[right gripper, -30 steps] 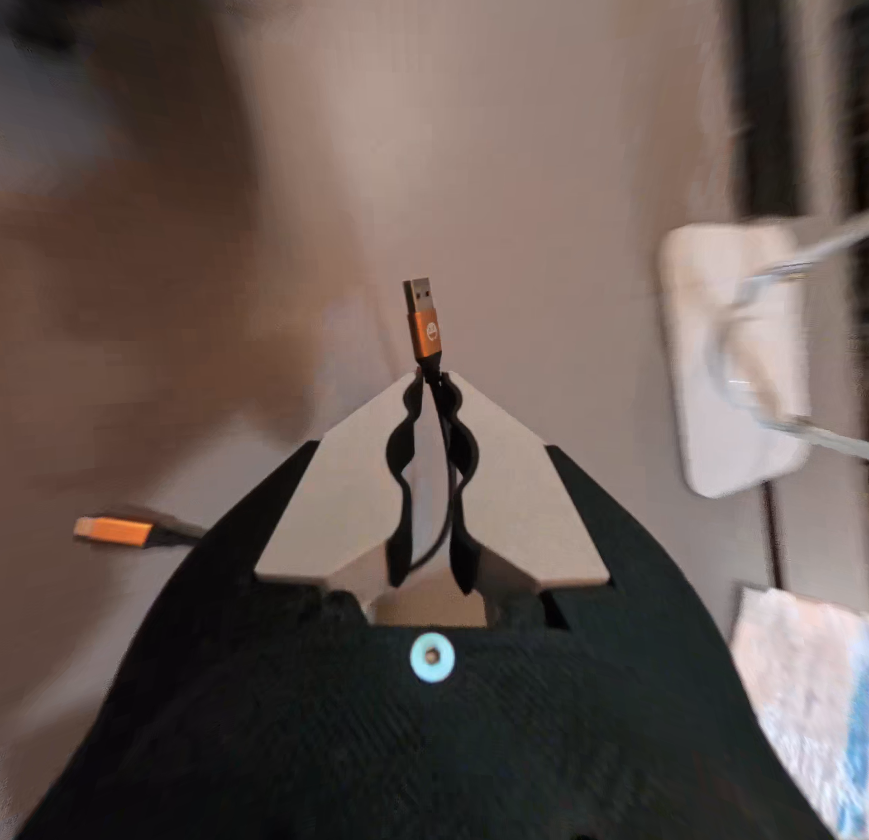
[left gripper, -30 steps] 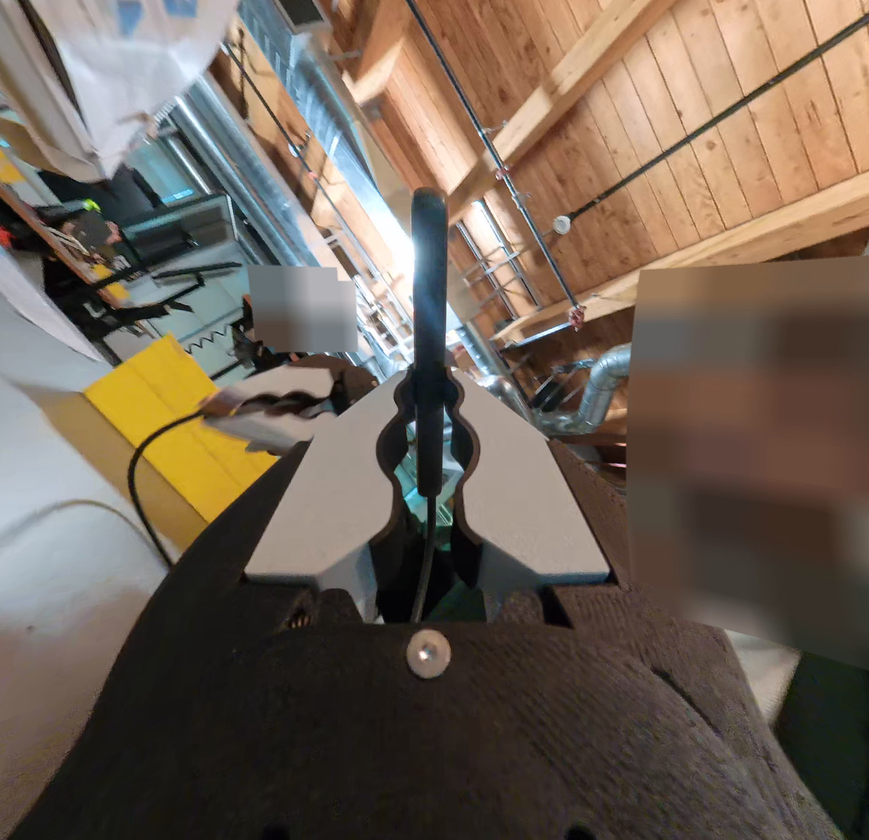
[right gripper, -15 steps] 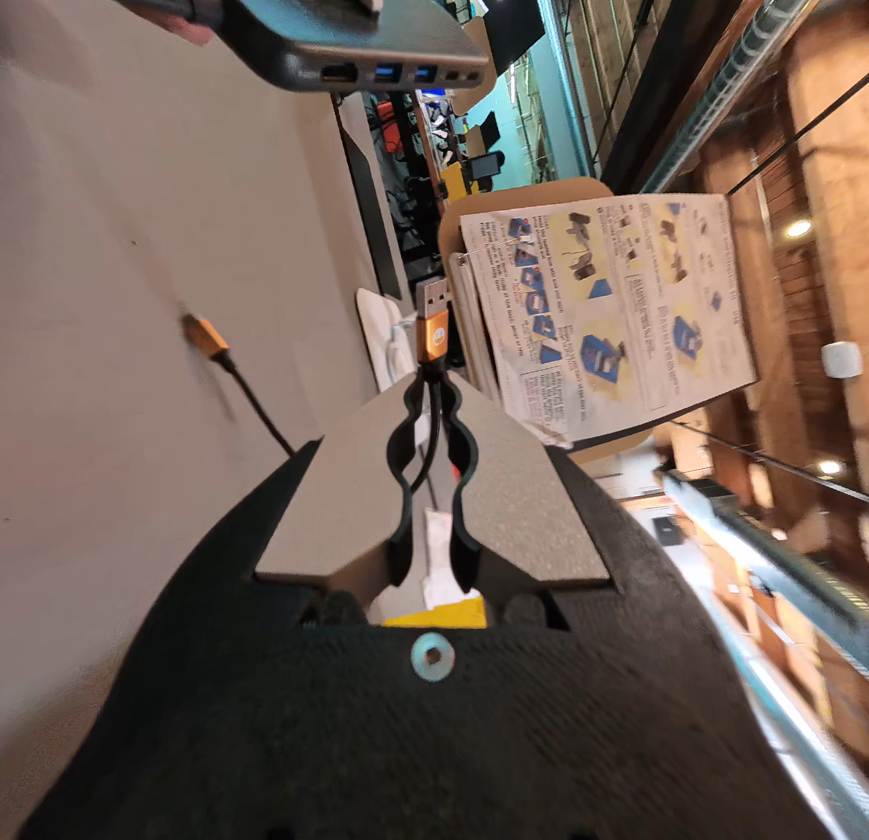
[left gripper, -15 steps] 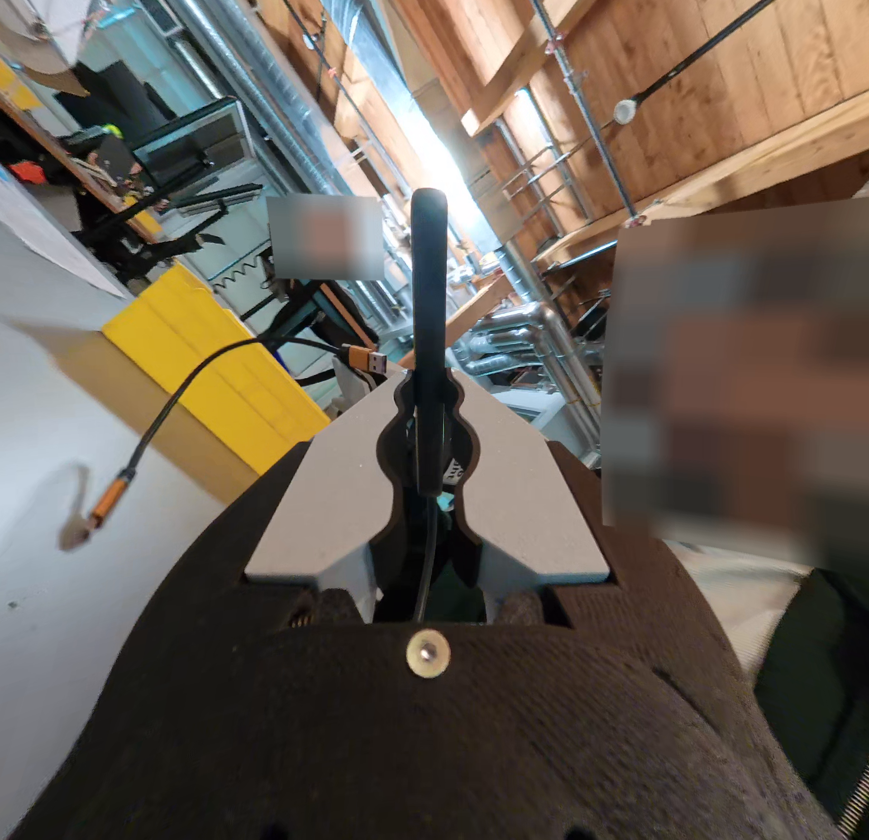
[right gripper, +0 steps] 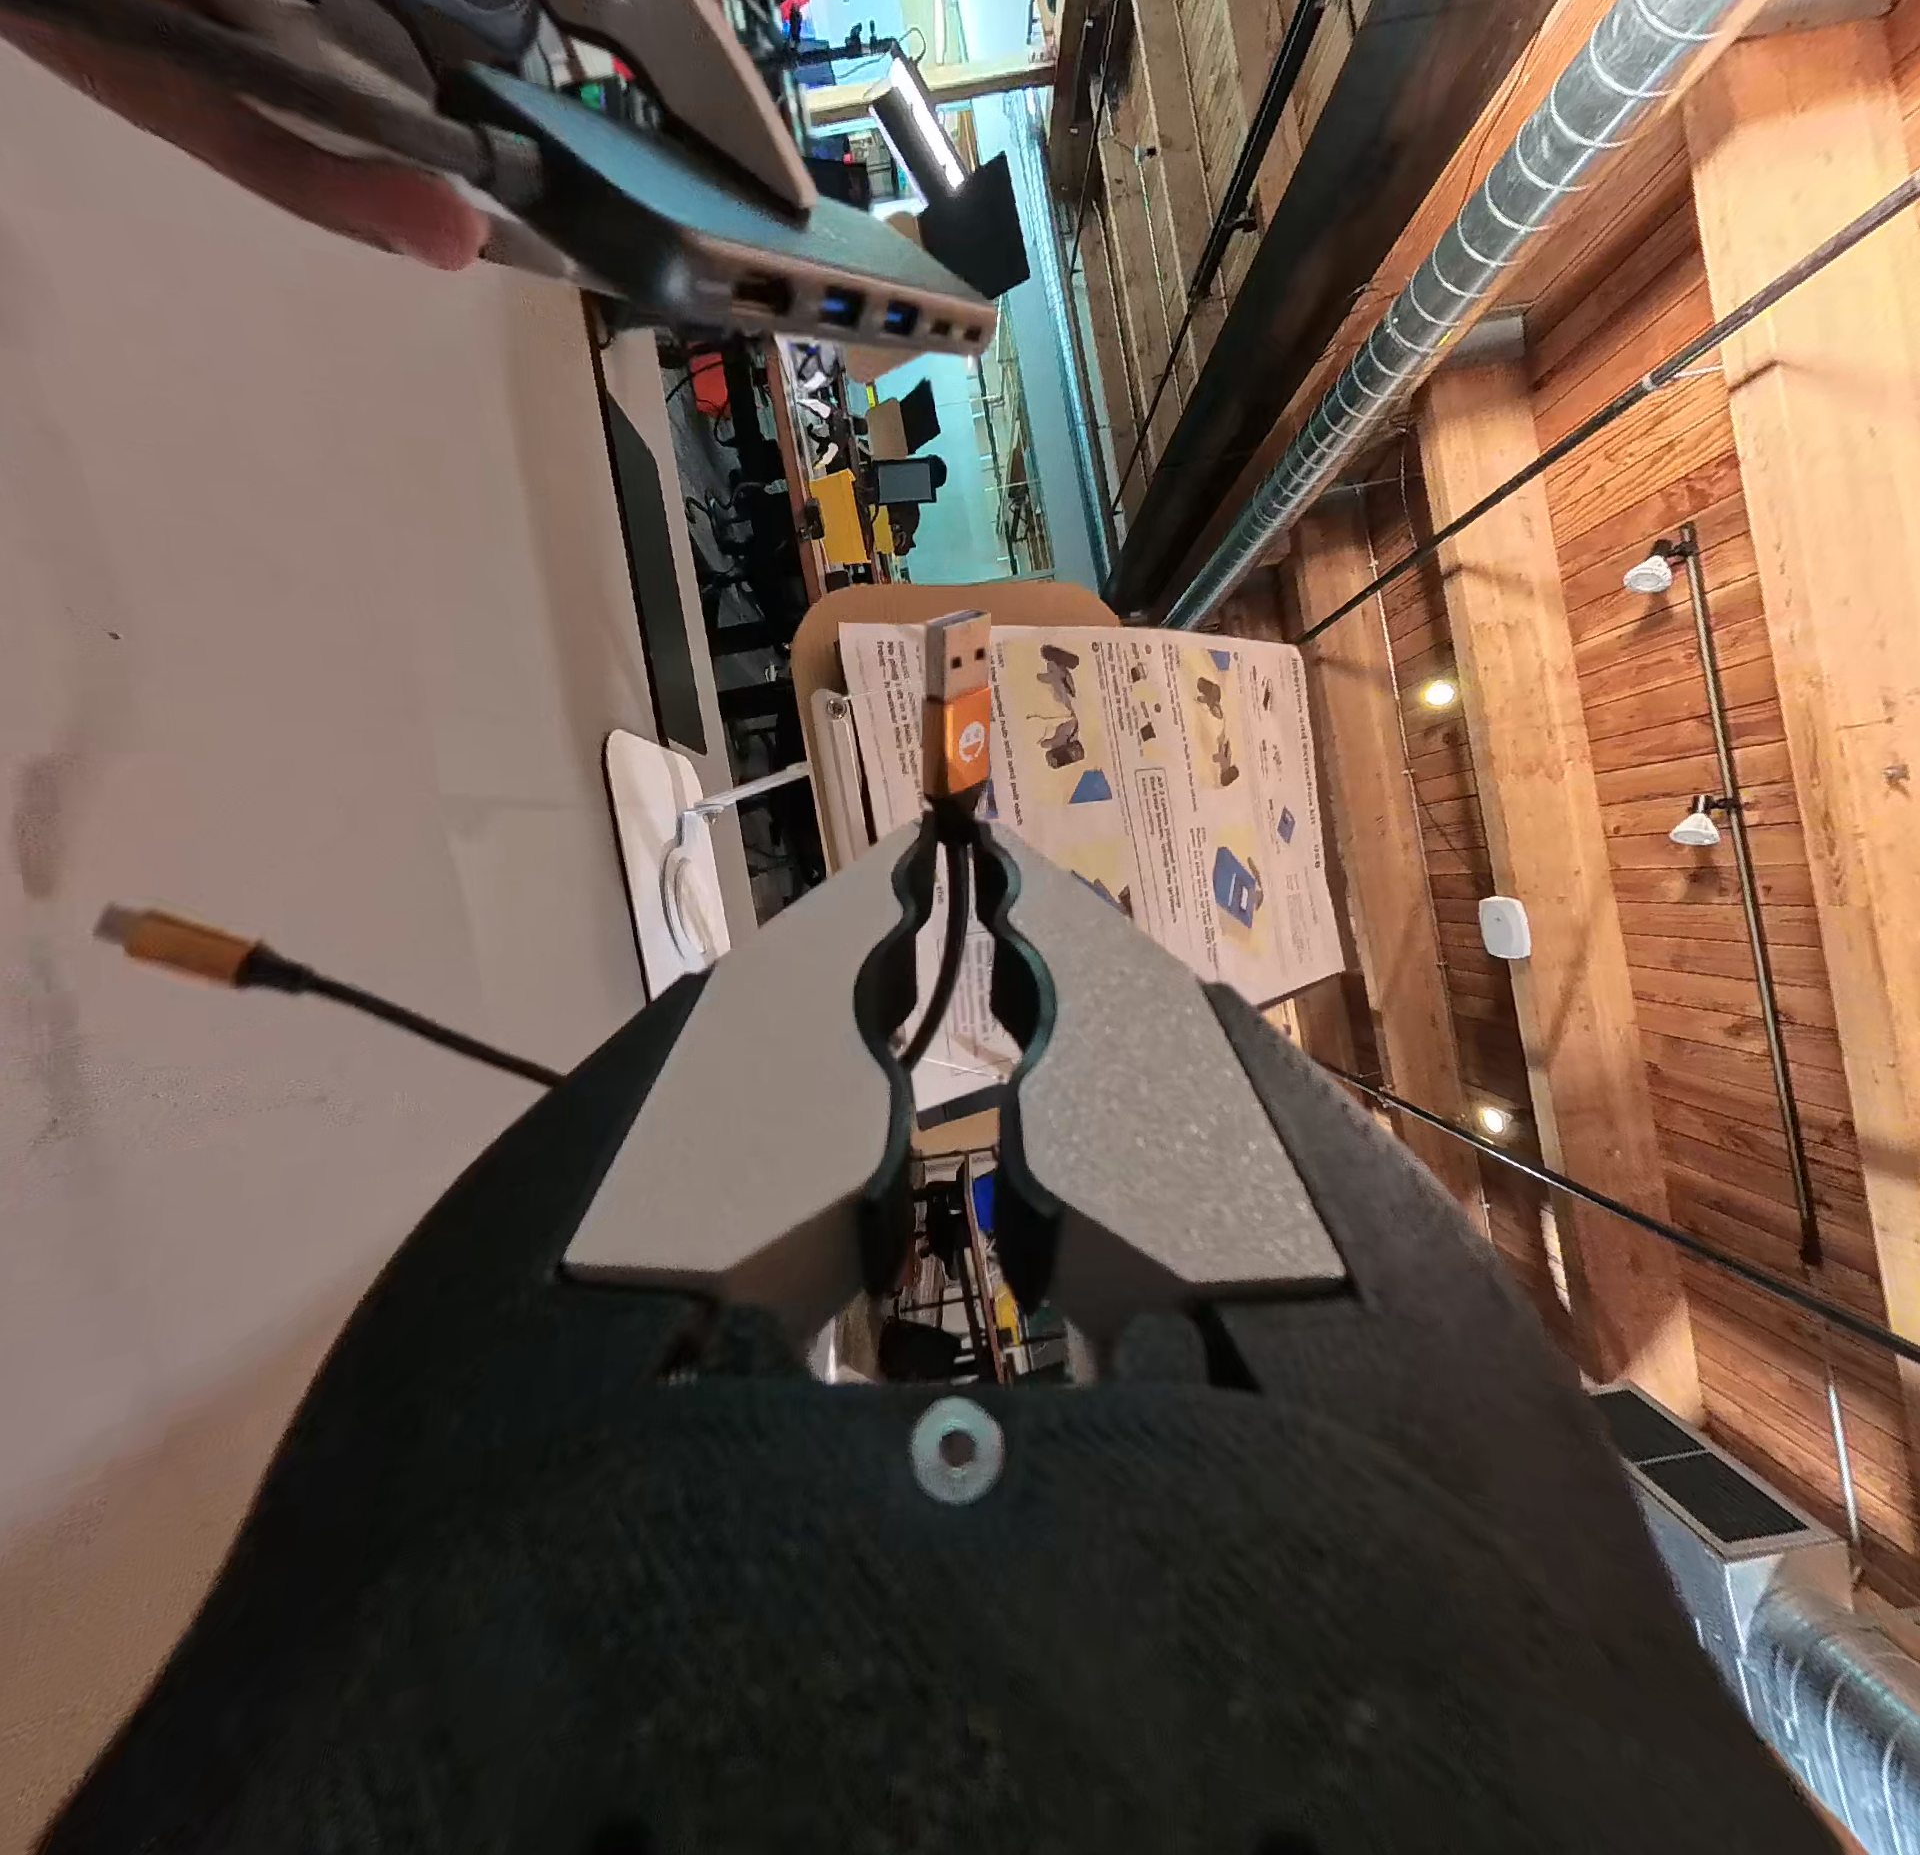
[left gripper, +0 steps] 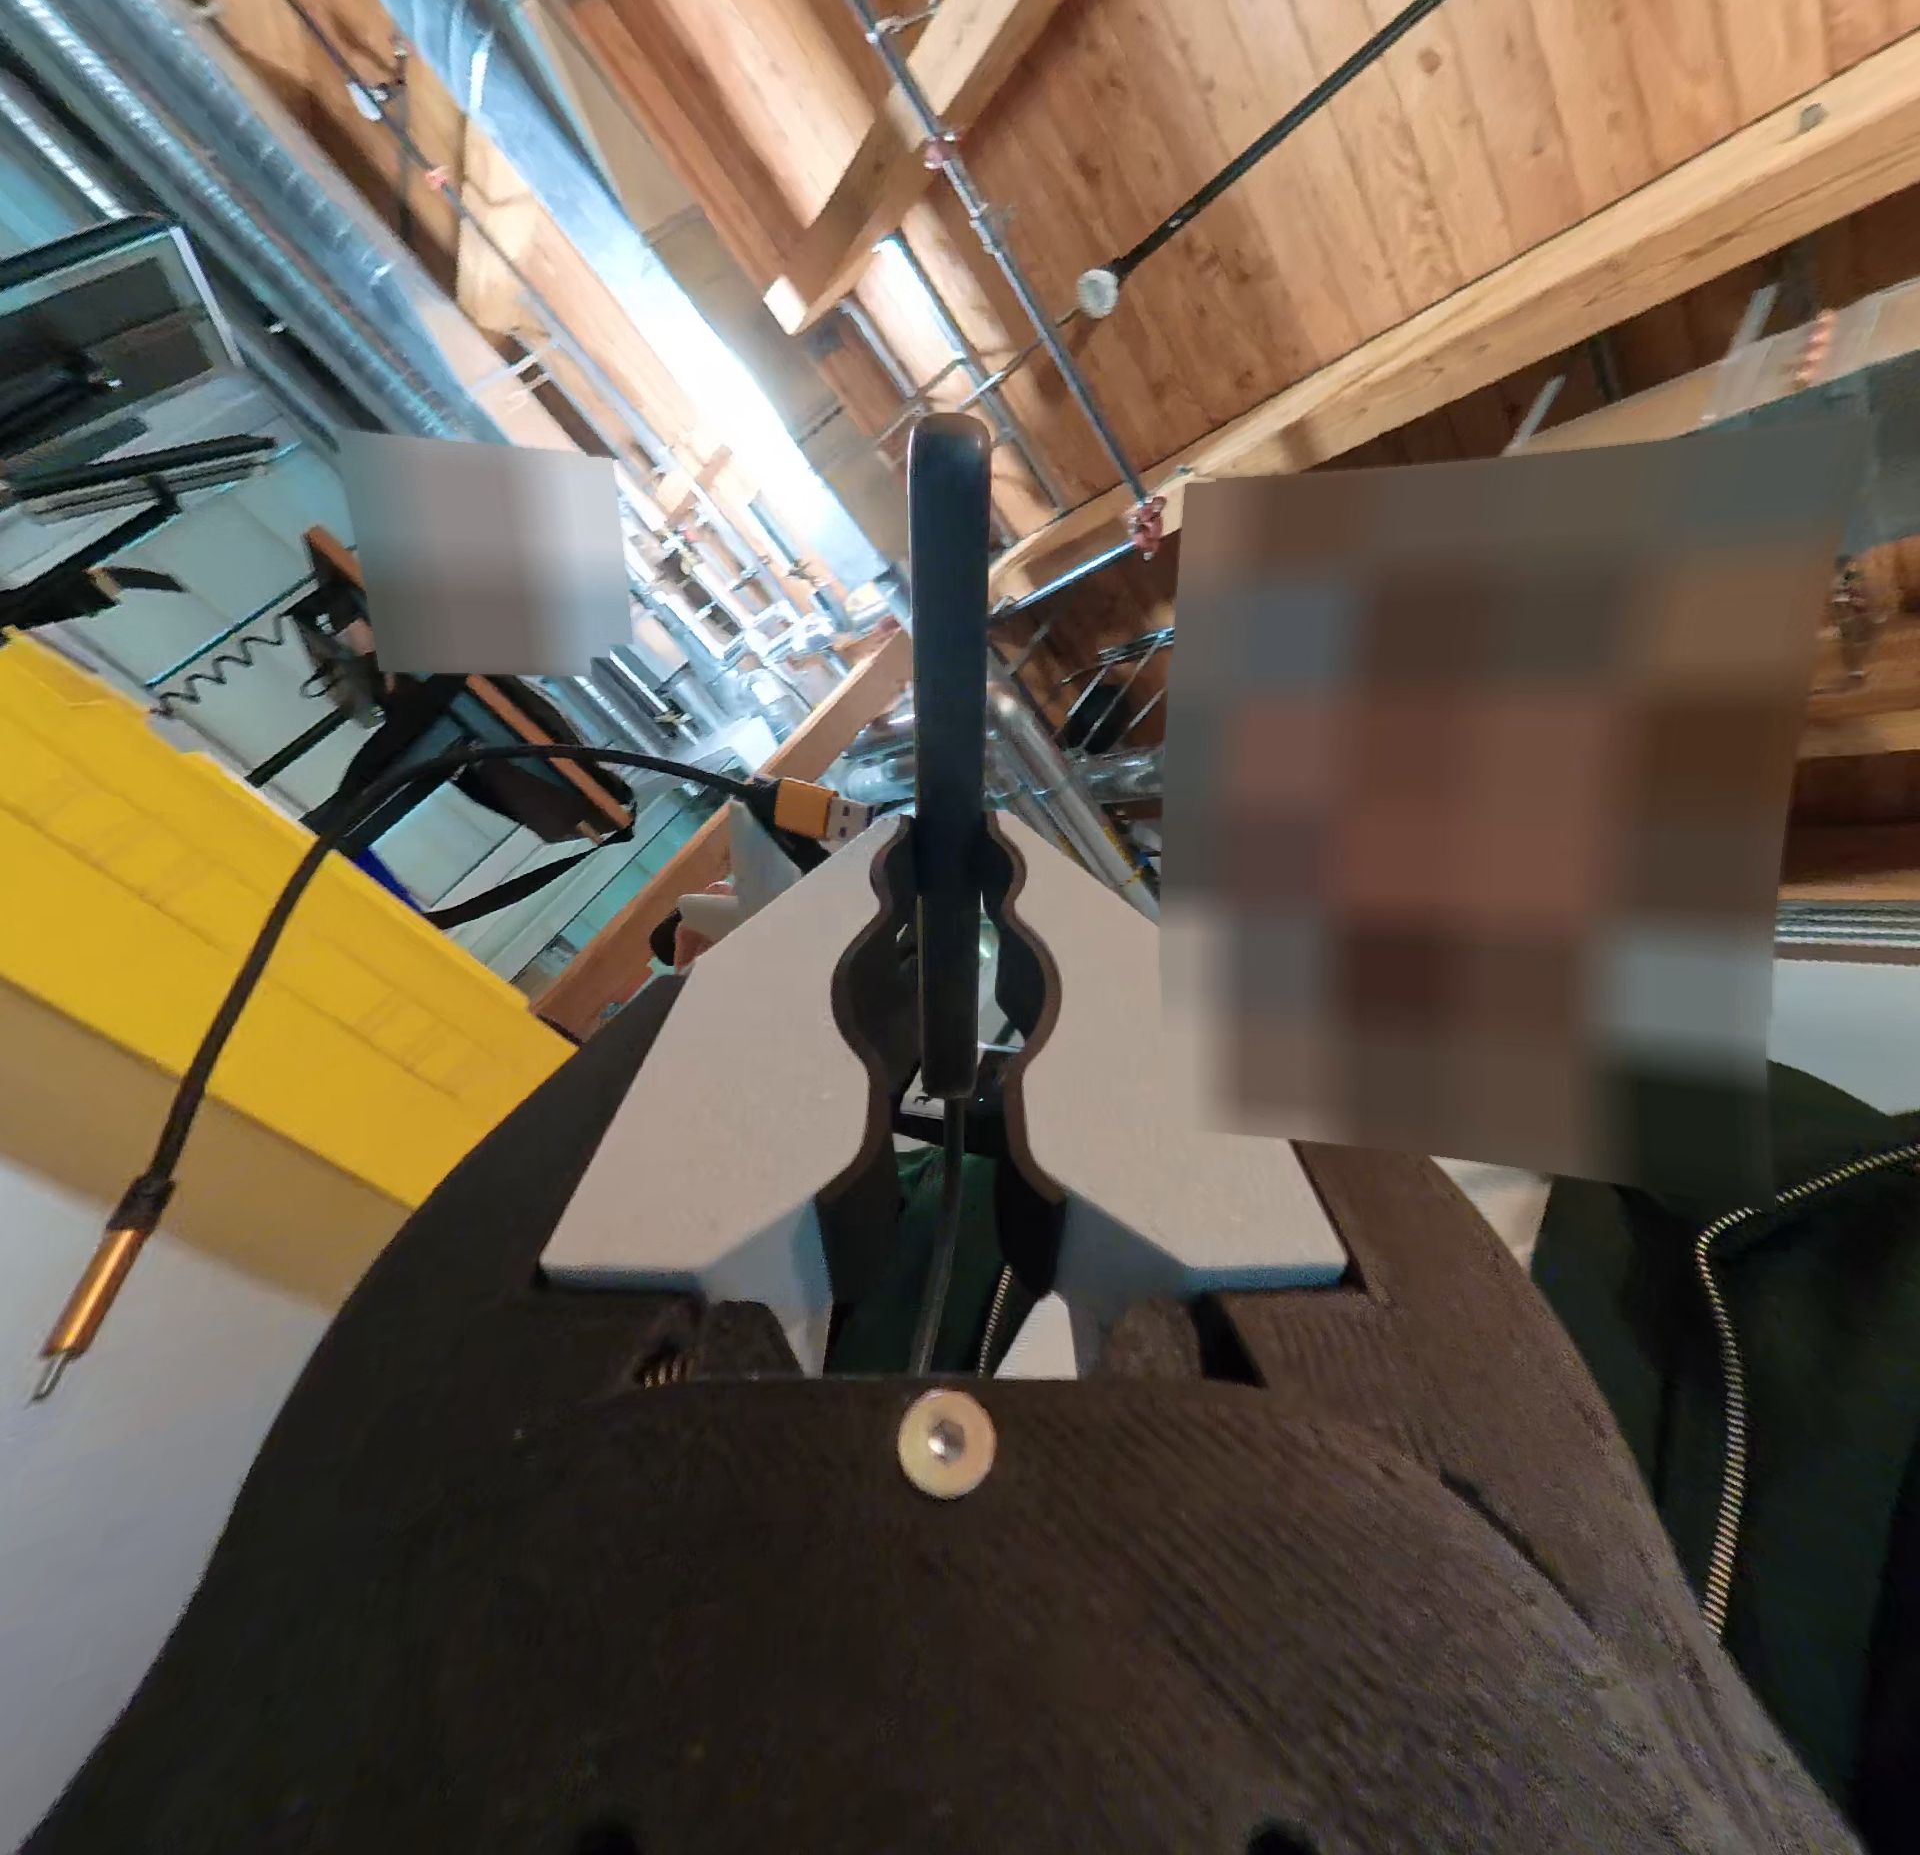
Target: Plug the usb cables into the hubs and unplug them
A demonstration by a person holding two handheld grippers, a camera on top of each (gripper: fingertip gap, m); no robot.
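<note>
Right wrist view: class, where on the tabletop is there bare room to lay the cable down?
The pale tabletop is bare between the hub above and the loose orange connector below. It is crowded toward the white pad and instruction sheet.

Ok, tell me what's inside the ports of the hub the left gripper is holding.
In the right wrist view, the hub shows a row of ports, all without plugs. The orange USB plug in the right gripper is apart from them. The hub's other sides are hidden.
</note>
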